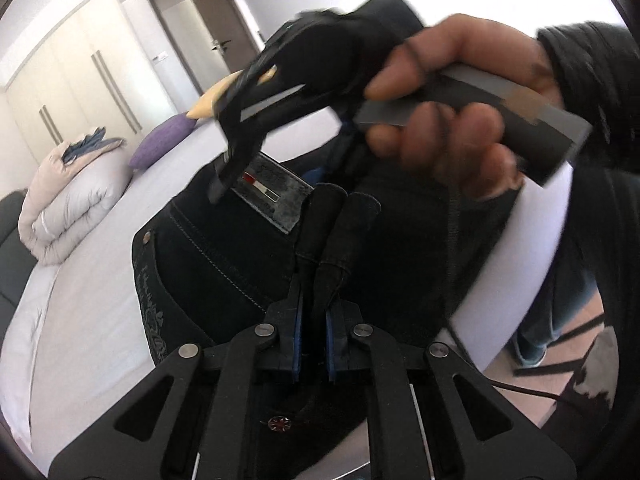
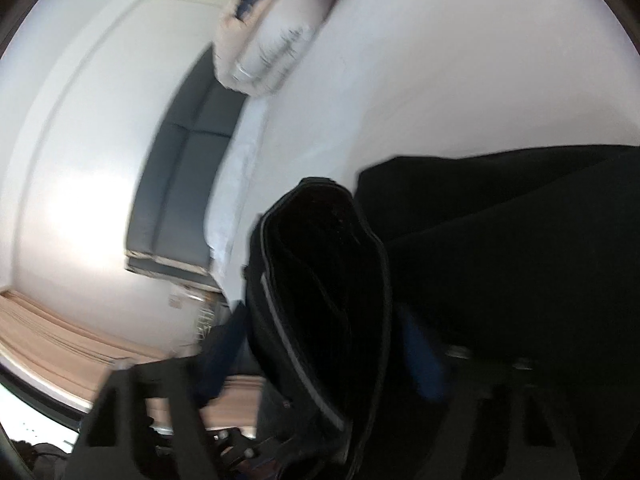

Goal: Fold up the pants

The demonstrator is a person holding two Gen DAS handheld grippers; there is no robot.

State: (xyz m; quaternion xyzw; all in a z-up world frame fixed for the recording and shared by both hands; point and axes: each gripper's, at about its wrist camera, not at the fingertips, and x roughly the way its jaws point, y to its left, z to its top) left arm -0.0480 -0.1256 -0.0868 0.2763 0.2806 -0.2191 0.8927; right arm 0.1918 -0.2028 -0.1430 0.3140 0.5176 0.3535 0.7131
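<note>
Closest to the left wrist camera, my left gripper [image 1: 316, 236] has its two fingers pressed together on a dark belt loop at the waistband of the pants [image 1: 224, 256], which lie on the white bed [image 1: 88, 320]. Leather patch [image 1: 276, 196] with a red and white stripe sits just beyond the fingertips, on the waistband. Metal rivet [image 1: 147, 237] shows at the pocket corner to the left, with pale embroidery running down the pocket edge. Small round button [image 1: 280, 424] appears low in the view, between the gripper links.

My right gripper [image 1: 224, 176] comes into the same view from above, blurred, held by a hand [image 1: 452, 120] in a dark sleeve; its tip touches or nearly touches the pants beside the patch.

Right wrist view is strongly rolled and smeared. Right gripper [image 2: 332, 352]: blue pads spread apart, dark fabric hanging between them. I cannot tell whether the pads press on it. More of the pants [image 2: 520, 240] spreads over the bed to the right.

Background: folded duvet [image 1: 76, 204], purple pillow [image 1: 164, 142], wardrobe [image 1: 80, 68], door [image 1: 200, 32].
</note>
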